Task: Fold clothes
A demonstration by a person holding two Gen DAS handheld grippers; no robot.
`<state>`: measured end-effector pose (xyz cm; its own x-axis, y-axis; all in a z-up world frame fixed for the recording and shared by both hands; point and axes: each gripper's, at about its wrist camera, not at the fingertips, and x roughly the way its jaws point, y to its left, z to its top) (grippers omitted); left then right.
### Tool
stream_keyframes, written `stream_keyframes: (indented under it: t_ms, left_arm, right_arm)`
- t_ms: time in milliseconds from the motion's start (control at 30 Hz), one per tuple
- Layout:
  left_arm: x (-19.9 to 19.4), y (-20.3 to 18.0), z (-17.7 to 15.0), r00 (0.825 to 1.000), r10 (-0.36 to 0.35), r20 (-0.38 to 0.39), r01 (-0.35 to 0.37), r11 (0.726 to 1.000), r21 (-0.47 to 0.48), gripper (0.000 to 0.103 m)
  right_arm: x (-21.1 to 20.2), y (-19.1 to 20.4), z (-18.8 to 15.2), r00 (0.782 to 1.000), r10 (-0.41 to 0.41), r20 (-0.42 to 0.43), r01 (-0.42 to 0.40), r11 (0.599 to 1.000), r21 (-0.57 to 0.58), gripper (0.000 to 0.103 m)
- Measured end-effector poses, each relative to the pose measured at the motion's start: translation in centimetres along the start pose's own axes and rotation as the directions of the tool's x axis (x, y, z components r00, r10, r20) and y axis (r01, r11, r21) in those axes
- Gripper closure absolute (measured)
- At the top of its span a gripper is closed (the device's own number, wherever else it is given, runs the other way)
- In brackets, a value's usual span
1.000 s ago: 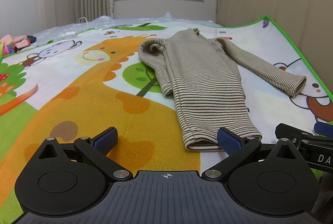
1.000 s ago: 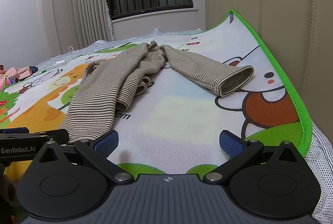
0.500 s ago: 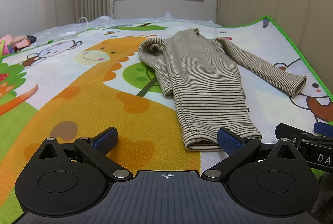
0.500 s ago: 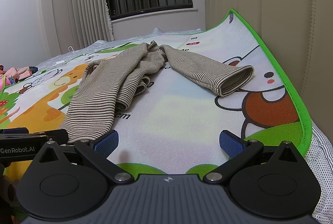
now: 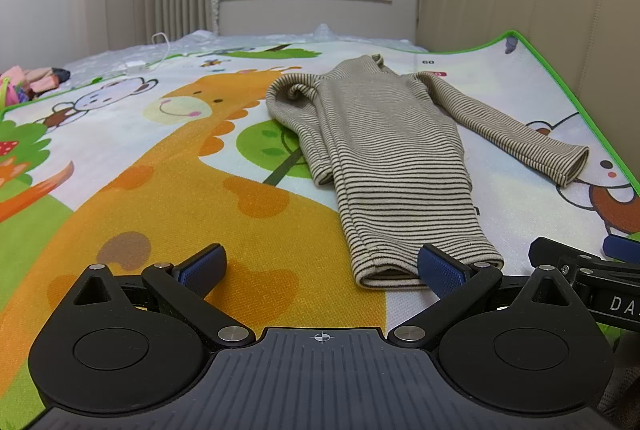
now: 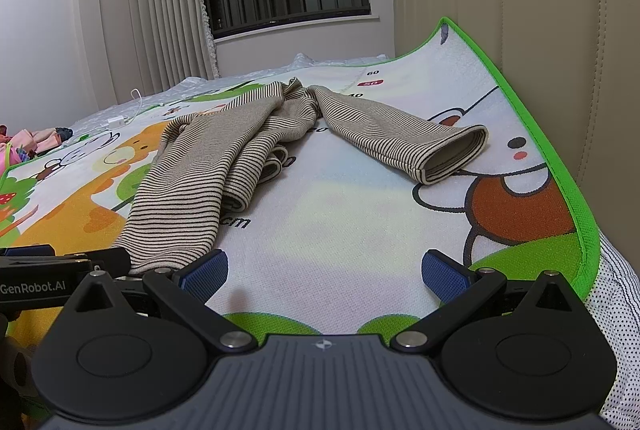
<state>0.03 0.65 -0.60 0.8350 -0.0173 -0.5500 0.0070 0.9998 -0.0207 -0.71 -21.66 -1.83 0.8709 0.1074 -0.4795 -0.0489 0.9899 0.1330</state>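
striped sweater (image 5: 384, 158) lies partly folded on the play mat (image 5: 168, 190), its hem just ahead of both wide-open, empty claws: left gripper (image 5: 320, 266) and right gripper (image 6: 324, 270), low over the mat. sofa back (image 6: 560, 10) flanks the right; 1 sleeve (image 6: 404, 138) stretches toward it.

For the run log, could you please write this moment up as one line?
phase: pre-grasp | left gripper: open | right gripper: open | striped top: on play mat, one sleeve spread out | held: nothing
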Motion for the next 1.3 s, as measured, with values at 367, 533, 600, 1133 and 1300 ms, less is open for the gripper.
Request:
stream_keyframes:
  t_ms: [367, 533, 600, 1133, 1300]
  left_arm:
    - [0.0, 0.0, 0.0, 1.0, 0.0, 0.0, 0.0, 1.0, -0.001, 0.0]
    - [0.0, 0.0, 0.1, 1.0, -0.001, -0.005, 0.001, 1.0, -0.005, 0.0]
    - [0.0, 0.1, 0.2, 1.0, -0.002, -0.01, 0.002, 1.0, -0.008, 0.0]
    - [-0.1, 0.4, 1.6, 1.0, -0.021, -0.001, 0.021, 1.0, -0.011, 0.0]
    - [0.8, 1.0, 5.0, 0.993, -0.116, -0.02, 0.115, 0.993, -0.025, 0.0]
  right_arm:
    - [-0.1, 0.0, 0.0, 1.0, 0.0, -0.001, 0.0, 1.0, 0.0, 0.0]
    - [-0.1, 0.0, 0.1, 1.0, 0.001, -0.004, -0.001, 1.0, 0.0, 0.0]
    - [-0.1, -0.1, 0.1, 1.0, 0.002, -0.005, -0.002, 1.0, 0.002, 0.0]
    - [-0.4, -0.7, 1.7, 0.998, 0.063, 0.005, -0.063, 0.997, 0.034, 0.0]
    - [0.0, -1.8, 4.3, 0.996, 0.071, 0.046, -0.073, 0.996, 0.055, 0.0]
